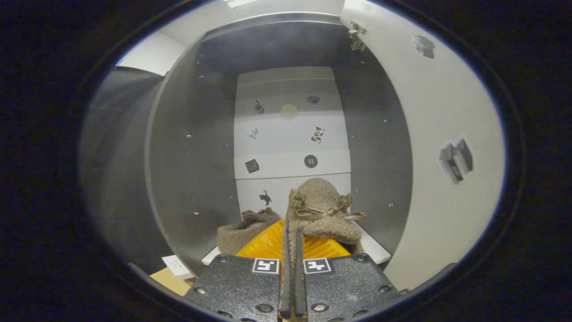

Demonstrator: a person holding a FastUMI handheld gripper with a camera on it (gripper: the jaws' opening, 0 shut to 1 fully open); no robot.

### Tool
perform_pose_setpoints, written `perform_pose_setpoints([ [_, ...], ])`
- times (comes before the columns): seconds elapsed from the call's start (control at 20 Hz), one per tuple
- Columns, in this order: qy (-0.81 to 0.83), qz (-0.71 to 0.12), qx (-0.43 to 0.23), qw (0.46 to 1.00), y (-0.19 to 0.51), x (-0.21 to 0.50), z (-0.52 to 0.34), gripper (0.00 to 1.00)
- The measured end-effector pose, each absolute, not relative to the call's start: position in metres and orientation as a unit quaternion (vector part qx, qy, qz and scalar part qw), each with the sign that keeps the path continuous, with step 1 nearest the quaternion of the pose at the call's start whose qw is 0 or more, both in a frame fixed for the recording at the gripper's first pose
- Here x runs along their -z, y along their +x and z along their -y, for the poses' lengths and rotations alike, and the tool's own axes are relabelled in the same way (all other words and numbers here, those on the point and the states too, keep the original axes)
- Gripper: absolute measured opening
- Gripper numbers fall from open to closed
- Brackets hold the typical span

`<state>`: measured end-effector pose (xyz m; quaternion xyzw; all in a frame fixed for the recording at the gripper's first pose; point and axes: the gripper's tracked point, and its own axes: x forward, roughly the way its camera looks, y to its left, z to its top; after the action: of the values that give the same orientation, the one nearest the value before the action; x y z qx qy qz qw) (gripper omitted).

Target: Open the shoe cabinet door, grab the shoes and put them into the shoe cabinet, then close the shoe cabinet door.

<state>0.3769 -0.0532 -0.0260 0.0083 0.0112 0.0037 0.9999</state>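
The shoe cabinet (192, 147) stands open right ahead, with grey side walls and a white back panel carrying small stickers. Its white door (447, 134) is swung out to the right. My gripper (292, 239) is shut on the rim of a tan fuzzy shoe (324, 205) with a brown bow; the shoe hangs just beyond the fingertips, over the cabinet's white bottom shelf (375, 252). A second tan shoe (243, 235) lies on that shelf, just left of the fingers and partly hidden behind them.
A metal hinge (356, 36) sits at the door's top inner corner. A small white card (176, 266) lies on a brown surface (172, 281) below the cabinet's left front corner. The cabinet's walls close in on both sides.
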Motion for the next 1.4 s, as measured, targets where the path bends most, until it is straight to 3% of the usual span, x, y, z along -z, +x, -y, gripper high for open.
perform_pose_setpoints([
  [0.25, -0.020, -0.012, -0.010, 1.000, 0.452, 0.026, 0.054, 0.07],
  [0.5, -0.053, -0.089, 0.011, 0.995, 0.501, 0.071, 0.066, 0.07],
  [0.75, -0.048, -0.122, -0.002, 0.991, 0.510, 0.088, 0.059, 0.10],
  [0.95, -0.044, -0.126, -0.016, 0.991, 0.508, 0.086, 0.053, 0.19],
  [1.05, -0.044, -0.127, -0.040, 0.990, 0.502, 0.085, 0.039, 0.60],
  [1.15, -0.047, -0.139, -0.016, 0.989, 0.494, 0.082, 0.044, 1.00],
  [1.4, -0.028, -0.161, 0.008, 0.987, 0.459, 0.082, 0.052, 1.00],
])
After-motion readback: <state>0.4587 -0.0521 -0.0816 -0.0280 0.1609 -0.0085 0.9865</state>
